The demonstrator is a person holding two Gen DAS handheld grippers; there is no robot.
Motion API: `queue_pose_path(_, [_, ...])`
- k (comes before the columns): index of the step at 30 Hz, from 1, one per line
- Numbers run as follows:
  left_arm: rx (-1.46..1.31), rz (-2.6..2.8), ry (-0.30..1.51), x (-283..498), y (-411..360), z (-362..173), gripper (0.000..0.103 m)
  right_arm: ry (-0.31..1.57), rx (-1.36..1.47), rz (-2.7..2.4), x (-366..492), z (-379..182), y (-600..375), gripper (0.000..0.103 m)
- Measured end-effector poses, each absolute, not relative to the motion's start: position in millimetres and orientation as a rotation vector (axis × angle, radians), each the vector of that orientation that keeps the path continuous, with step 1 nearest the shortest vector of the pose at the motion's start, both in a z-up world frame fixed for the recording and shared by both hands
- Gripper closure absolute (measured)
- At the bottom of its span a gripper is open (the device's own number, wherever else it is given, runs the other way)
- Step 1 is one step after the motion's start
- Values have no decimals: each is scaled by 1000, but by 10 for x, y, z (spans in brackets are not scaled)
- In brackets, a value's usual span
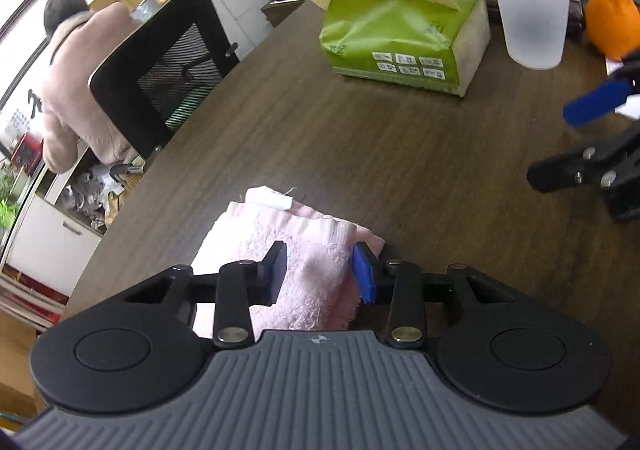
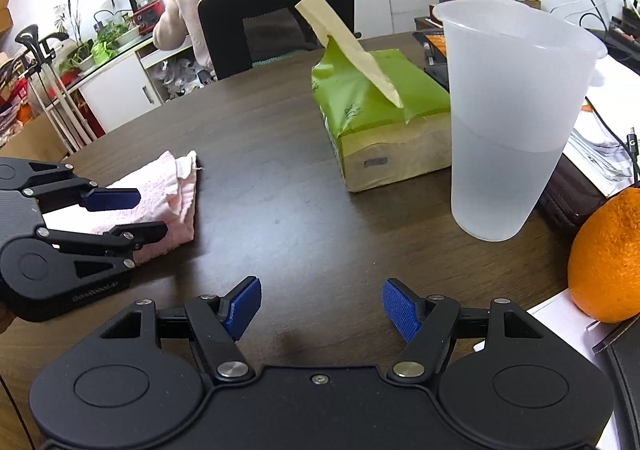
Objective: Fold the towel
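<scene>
The left hand-held gripper pinches the folded pink towel (right hand-held gripper gapes, empty).

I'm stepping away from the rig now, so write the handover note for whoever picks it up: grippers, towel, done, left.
Left gripper: down over the pink towel, jaws straddling a bunch of it; whether the pads actually pinch the cloth cannot be told.
Right gripper: open, empty, over bare table, apart from the towel.
Towel: already folded into a small layered bundle near the table's edge, white label end on the far side.
Nearby: tissue pack, frosted cup, orange, all clear of the towel.
Left: check the fold is neat, make any last fold, release.
</scene>
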State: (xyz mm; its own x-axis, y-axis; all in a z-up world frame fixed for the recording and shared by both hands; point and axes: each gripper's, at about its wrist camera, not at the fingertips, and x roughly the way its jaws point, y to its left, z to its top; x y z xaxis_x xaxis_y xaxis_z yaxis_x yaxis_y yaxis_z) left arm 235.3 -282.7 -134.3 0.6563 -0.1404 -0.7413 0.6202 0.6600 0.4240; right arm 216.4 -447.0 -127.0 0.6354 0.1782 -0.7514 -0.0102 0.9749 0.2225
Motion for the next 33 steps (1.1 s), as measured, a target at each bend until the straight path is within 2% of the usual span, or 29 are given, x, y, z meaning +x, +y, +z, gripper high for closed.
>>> queue_pose_path(1, [728, -477, 736, 2361, -2821, -1342, 69, 876, 207, 108, 2165, -1264, -4474, 37])
queue_pose_path(3, [717, -481, 753, 2401, -2807, -1350, 81, 874, 211, 107, 2173, -1259, -4477, 37])
queue_pose_path(6, [671, -471, 797, 2503, -2782, -1365, 93, 875, 209, 111, 2187, -1261, -4462, 37])
queue_pose_path(8, [633, -475, 815, 2555, -2762, -1354, 95, 875, 216, 115, 2187, -1257, -4459, 37])
queue_pose_path(16, [426, -506, 842, 2616, -2500, -1133, 96, 878, 214, 117, 2199, -1246, -4416, 37])
queue_pose_path(18, [356, -524, 860, 2640, -2399, -1072, 91, 880, 211, 119, 2210, -1239, -4388, 37])
queue_pose_path(22, [290, -528, 888, 2679, -2288, -1061, 89, 876, 195, 130, 2225, -1205, -4307, 37])
queue_pose_path(27, [280, -495, 901, 2727, -2213, -1109, 99, 868, 185, 136, 2214, -1167, -4235, 37])
queue_pose_path(33, [249, -514, 905, 2752, -2246, -1097, 97, 867, 184, 122, 2159, -1135, -4218, 37])
